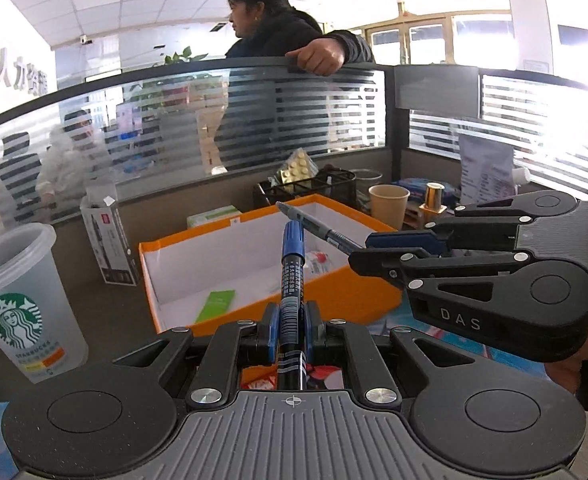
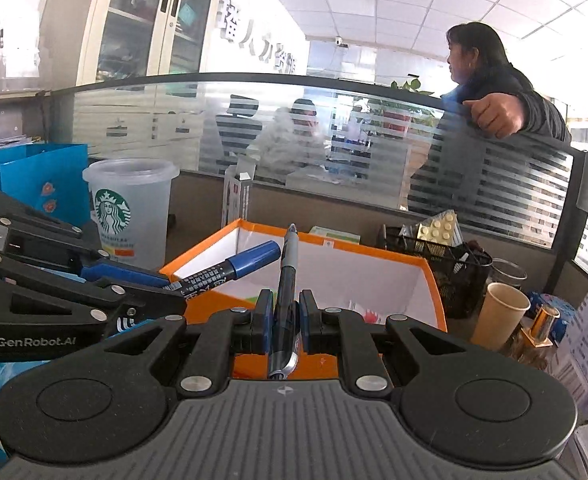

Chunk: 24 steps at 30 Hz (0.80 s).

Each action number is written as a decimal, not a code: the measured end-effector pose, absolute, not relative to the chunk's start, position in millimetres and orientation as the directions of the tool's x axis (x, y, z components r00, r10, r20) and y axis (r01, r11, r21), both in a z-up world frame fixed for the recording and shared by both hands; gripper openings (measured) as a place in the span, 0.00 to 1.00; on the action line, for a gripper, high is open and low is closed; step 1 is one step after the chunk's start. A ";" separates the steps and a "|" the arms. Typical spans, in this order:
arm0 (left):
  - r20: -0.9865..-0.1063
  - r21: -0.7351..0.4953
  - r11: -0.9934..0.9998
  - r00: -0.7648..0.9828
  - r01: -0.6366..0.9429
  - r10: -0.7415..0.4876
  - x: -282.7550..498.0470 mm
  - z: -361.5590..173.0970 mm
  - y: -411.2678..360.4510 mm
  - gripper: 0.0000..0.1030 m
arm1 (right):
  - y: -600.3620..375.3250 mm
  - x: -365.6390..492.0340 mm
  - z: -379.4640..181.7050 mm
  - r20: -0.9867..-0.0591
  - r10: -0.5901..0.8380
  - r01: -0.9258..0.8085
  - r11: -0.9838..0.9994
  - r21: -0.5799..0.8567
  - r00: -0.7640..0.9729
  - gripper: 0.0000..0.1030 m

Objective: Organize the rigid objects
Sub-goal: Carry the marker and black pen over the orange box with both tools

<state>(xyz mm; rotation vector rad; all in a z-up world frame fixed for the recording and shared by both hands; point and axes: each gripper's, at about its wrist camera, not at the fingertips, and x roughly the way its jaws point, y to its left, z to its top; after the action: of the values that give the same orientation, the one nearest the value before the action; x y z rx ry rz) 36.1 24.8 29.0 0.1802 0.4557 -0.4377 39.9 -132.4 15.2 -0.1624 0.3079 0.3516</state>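
An open box (image 1: 254, 264) sits at the centre of the left wrist frame, with a marker (image 1: 292, 280) in front of it. A plastic cup (image 1: 22, 300) stands at lower left, a paper cup (image 1: 388, 204) behind the box at right, beside a mesh organizer (image 1: 314, 188).

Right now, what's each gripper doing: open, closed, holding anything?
Left gripper: closed on the blue-capped marker.
Right gripper: closed on the dark pen.

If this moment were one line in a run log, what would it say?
left gripper: shut on blue marker | right gripper: shut on pen | both over orange box | nothing released yet
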 end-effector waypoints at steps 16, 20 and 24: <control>-0.479 0.071 0.911 0.815 0.406 -0.326 102.9 30.4 28.1 0.10 | -136.5 97.6 18.6 -0.328 0.303 -0.349 0.933 -0.091 0.895 0.12; -0.498 0.056 0.919 0.809 0.390 -0.313 126.9 26.1 27.9 0.10 | -140.2 116.9 17.6 -0.335 0.297 -0.343 0.936 -0.086 0.894 0.12; -0.518 0.046 0.923 0.799 0.383 -0.305 147.6 21.3 26.7 0.10 | -142.8 133.9 14.6 -0.343 0.294 -0.340 0.937 -0.083 0.892 0.12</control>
<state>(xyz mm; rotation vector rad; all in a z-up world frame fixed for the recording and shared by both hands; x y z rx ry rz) 147.6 26.7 21.3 0.1517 0.5283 -0.3705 133.9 -142.8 14.6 -0.1422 0.3332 0.3298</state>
